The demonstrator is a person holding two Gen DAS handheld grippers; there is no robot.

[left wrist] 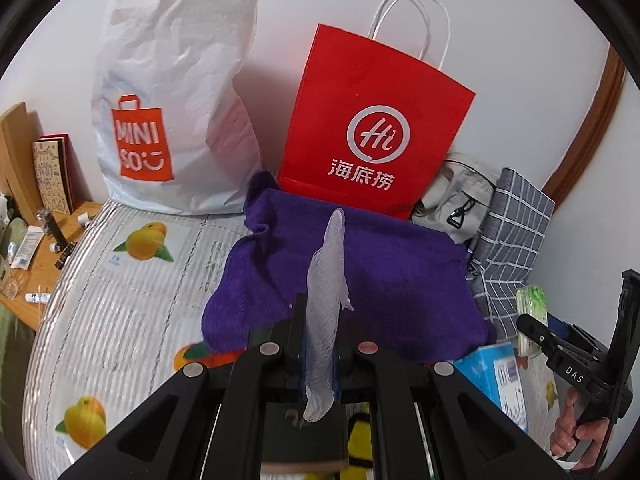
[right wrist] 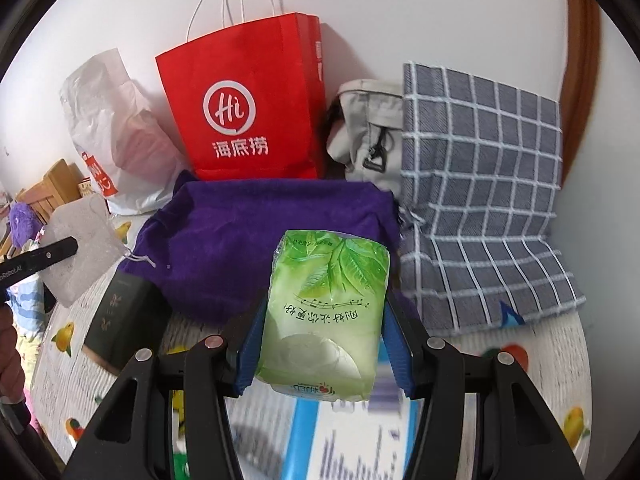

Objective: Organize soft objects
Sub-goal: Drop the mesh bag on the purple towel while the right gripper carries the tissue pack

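Note:
My left gripper [left wrist: 320, 340] is shut on a thin white mesh pouch [left wrist: 326, 312], seen edge-on and standing up between the jaws; the pouch shows flat in the right wrist view [right wrist: 80, 248]. My right gripper [right wrist: 324, 344] is shut on a green tissue pack [right wrist: 326, 316], held above the bed; the pack also shows in the left wrist view [left wrist: 530, 312]. A purple towel [left wrist: 360, 276] lies crumpled on the fruit-print bed cover [left wrist: 132, 300] just beyond both grippers, and also shows in the right wrist view [right wrist: 248, 240].
A red paper bag [left wrist: 372, 136] and a white plastic Miniso bag [left wrist: 168, 112] stand against the wall. A beige bag [right wrist: 368, 136] and a grey checked cloth [right wrist: 480, 192] lie at right. A dark box [right wrist: 120, 320] and a blue box [left wrist: 496, 380] sit nearby. A cluttered wooden nightstand [left wrist: 44, 252] stands at left.

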